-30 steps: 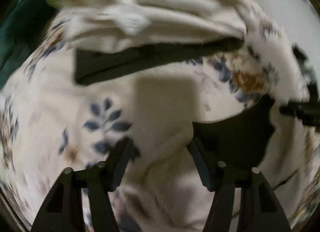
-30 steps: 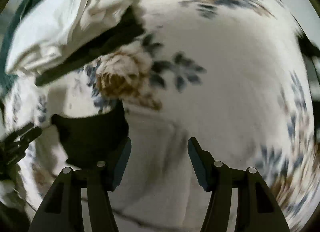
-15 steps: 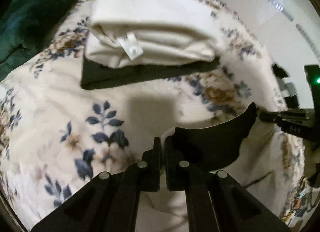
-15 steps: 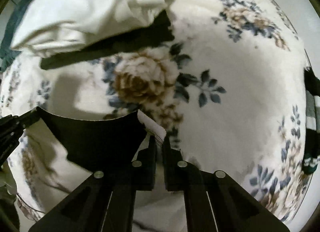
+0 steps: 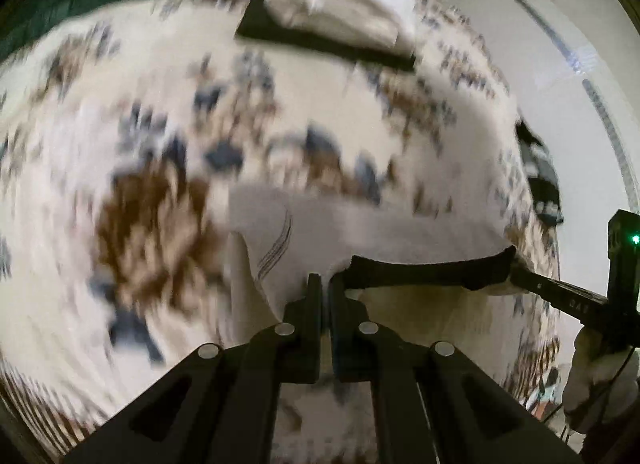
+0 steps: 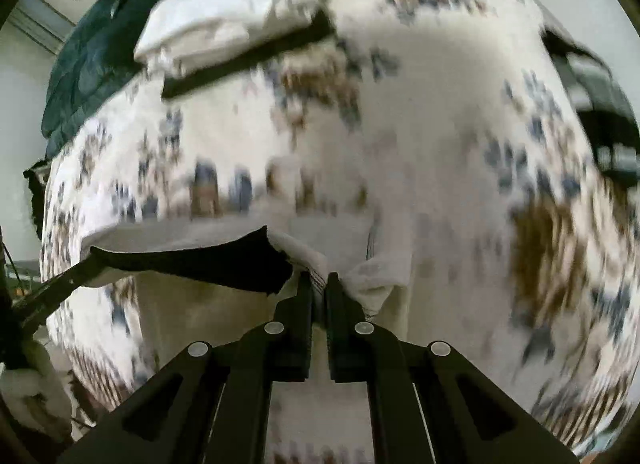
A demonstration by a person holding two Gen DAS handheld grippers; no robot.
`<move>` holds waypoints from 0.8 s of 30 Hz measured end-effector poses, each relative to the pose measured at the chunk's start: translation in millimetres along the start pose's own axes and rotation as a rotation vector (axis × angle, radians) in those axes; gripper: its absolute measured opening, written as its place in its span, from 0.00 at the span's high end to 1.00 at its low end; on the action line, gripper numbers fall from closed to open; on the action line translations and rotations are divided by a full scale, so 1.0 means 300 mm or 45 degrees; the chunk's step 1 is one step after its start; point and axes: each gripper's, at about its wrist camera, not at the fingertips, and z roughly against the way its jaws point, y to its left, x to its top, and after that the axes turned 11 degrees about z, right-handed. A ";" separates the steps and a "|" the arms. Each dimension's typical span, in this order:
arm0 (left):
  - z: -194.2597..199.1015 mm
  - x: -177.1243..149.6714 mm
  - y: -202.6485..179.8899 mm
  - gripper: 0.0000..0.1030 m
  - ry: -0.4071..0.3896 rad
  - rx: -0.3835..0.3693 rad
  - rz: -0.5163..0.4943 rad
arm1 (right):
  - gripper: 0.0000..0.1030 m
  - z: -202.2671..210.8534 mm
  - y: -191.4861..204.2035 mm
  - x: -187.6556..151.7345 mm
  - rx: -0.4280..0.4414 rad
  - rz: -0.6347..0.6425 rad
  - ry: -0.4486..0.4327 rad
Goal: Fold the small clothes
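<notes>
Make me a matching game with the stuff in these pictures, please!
Things:
1. black cloth
2. folded white clothes
3. dark green blanket
4. flowered bedspread

Clues:
A. lies under everything
B. stacked on a black garment at the far side
C. pinched at both ends, one end in each hand-held gripper
D. bunched up at the bed's far edge

Pairs: 1-C, 2-B, 3-D, 4-A. The left hand-held gripper and the right hand-held gripper are both shut.
</notes>
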 end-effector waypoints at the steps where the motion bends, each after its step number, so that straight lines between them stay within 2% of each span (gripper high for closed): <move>1: -0.014 -0.027 0.017 0.97 0.031 0.003 0.013 | 0.95 -0.014 -0.003 -0.034 0.008 -0.004 0.018; 4: -0.063 -0.119 0.066 0.91 0.153 0.010 0.054 | 0.94 -0.080 -0.014 -0.148 0.019 0.000 0.106; 6: -0.068 -0.173 0.094 0.80 0.218 0.036 0.082 | 0.92 -0.116 -0.025 -0.191 0.023 0.015 0.183; 7: -0.055 -0.196 0.110 0.77 0.235 0.026 0.102 | 0.87 -0.133 -0.039 -0.216 0.019 0.009 0.227; 9: -0.022 -0.223 0.142 0.67 0.243 0.028 0.145 | 0.66 -0.143 -0.068 -0.251 0.034 -0.017 0.289; 11: 0.019 -0.216 0.169 0.63 0.226 0.015 0.203 | 0.59 -0.129 -0.110 -0.286 0.046 -0.063 0.314; 12: 0.030 -0.207 0.177 0.62 0.210 0.017 0.222 | 0.59 -0.114 -0.132 -0.298 0.053 -0.088 0.311; 14: 0.055 -0.151 0.181 0.61 0.153 -0.027 0.256 | 0.59 -0.072 -0.196 -0.312 0.058 -0.189 0.283; 16: 0.075 -0.070 0.166 0.55 0.063 -0.060 0.266 | 0.59 -0.022 -0.259 -0.295 0.086 -0.309 0.198; 17: 0.074 -0.028 0.151 0.48 0.024 -0.095 0.263 | 0.59 -0.001 -0.283 -0.281 0.108 -0.357 0.140; 18: 0.063 0.029 0.127 0.46 -0.021 -0.133 0.258 | 0.59 0.015 -0.301 -0.263 0.138 -0.392 0.086; 21: -0.010 0.137 0.080 0.46 -0.070 -0.222 0.232 | 0.59 -0.002 -0.329 -0.171 0.388 -0.475 -0.072; 24: -0.137 0.225 0.076 0.46 -0.039 -0.257 0.251 | 0.59 -0.091 -0.339 -0.091 0.646 -0.543 -0.125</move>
